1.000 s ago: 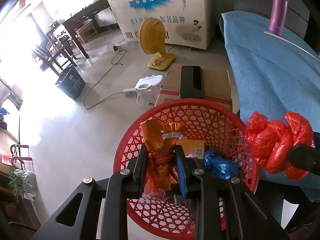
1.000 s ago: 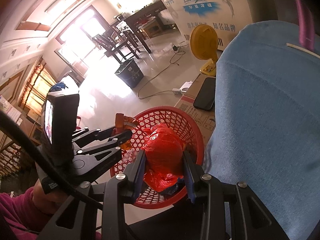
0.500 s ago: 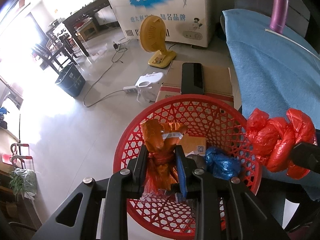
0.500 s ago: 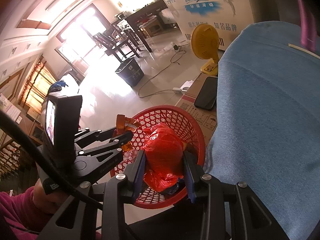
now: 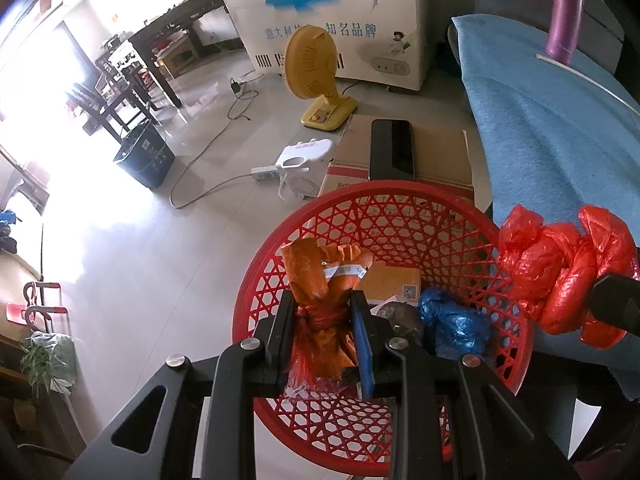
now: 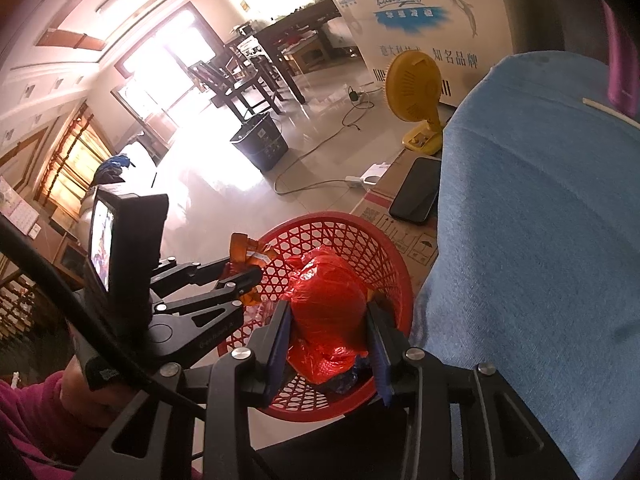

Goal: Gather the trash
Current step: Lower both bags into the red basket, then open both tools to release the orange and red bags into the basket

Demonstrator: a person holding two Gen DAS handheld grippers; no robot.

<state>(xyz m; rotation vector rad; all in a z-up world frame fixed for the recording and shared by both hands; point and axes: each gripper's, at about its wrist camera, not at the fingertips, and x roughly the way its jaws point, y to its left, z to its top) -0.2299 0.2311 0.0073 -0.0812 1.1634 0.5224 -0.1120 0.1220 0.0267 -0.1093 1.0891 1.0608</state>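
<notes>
A red lattice basket (image 5: 400, 192) sits on the floor beside a blue-covered seat. My left gripper (image 5: 322, 300) is over its near side, shut on a crumpled orange bag (image 5: 316, 268) tied with red. In the basket lie a blue bag (image 5: 452, 320) and a brown card piece (image 5: 394, 280). My right gripper (image 6: 328, 308) hangs over the basket (image 6: 360, 236) with a red plastic bag (image 6: 328, 288) between its pads. Its jaws are opening, and the pads still touch the bag. The red bag (image 5: 560, 264) shows at the basket's right rim. The left gripper (image 6: 244, 276) appears at the left.
A blue-covered seat (image 5: 540, 128) with a purple bottle (image 5: 566, 12) fills the right. Beyond the basket a phone (image 5: 391, 148) lies on a cardboard box (image 5: 440, 152). Farther off stand a yellow fan (image 5: 310, 64), a white freezer (image 5: 320, 20) and a black bin (image 5: 145, 156).
</notes>
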